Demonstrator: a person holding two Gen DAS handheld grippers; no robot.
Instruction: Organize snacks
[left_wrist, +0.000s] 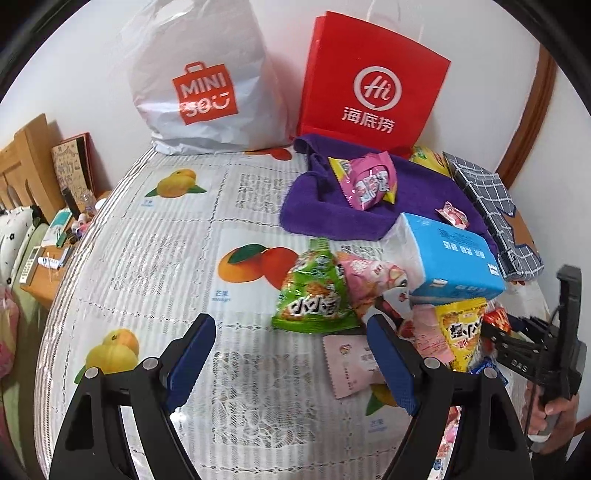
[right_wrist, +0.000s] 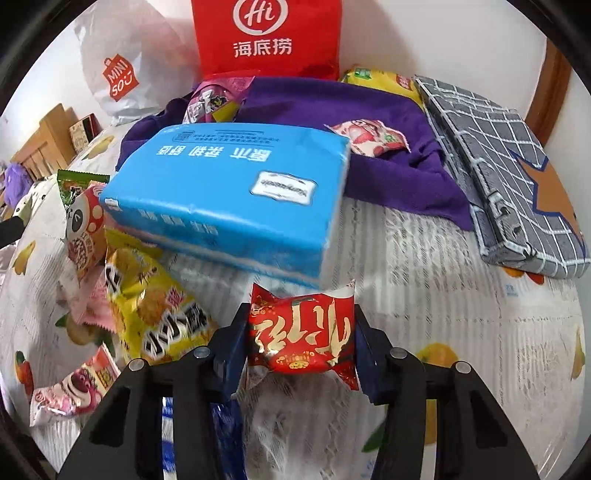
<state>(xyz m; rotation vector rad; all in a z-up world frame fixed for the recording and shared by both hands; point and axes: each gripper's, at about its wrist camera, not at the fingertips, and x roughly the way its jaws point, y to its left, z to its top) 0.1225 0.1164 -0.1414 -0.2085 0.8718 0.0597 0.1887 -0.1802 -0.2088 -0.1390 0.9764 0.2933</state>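
In the right wrist view my right gripper (right_wrist: 301, 341) is shut on a small red snack packet (right_wrist: 301, 332) with gold lettering, its blue pads pressing both sides just above the tablecloth. A yellow snack bag (right_wrist: 155, 314) lies to its left, and a pink bear packet (right_wrist: 74, 391) sits further left. My left gripper (left_wrist: 290, 328) stands open above the cloth with nothing between its fingers. Just beyond its tips lie a green snack bag (left_wrist: 314, 299) and a pink bag (left_wrist: 369, 284). On the purple towel (left_wrist: 417, 184) rest a pink-and-yellow packet (left_wrist: 369, 181) and a small strawberry packet (left_wrist: 452, 216).
A blue tissue pack (right_wrist: 236, 199) lies behind the red packet. A white shopping bag (left_wrist: 199, 81) and a red paper bag (left_wrist: 369, 85) stand against the wall. A grey checked folded box (right_wrist: 498, 173) lies at the right. A bedside shelf (left_wrist: 48, 254) stands beyond the table's left edge.
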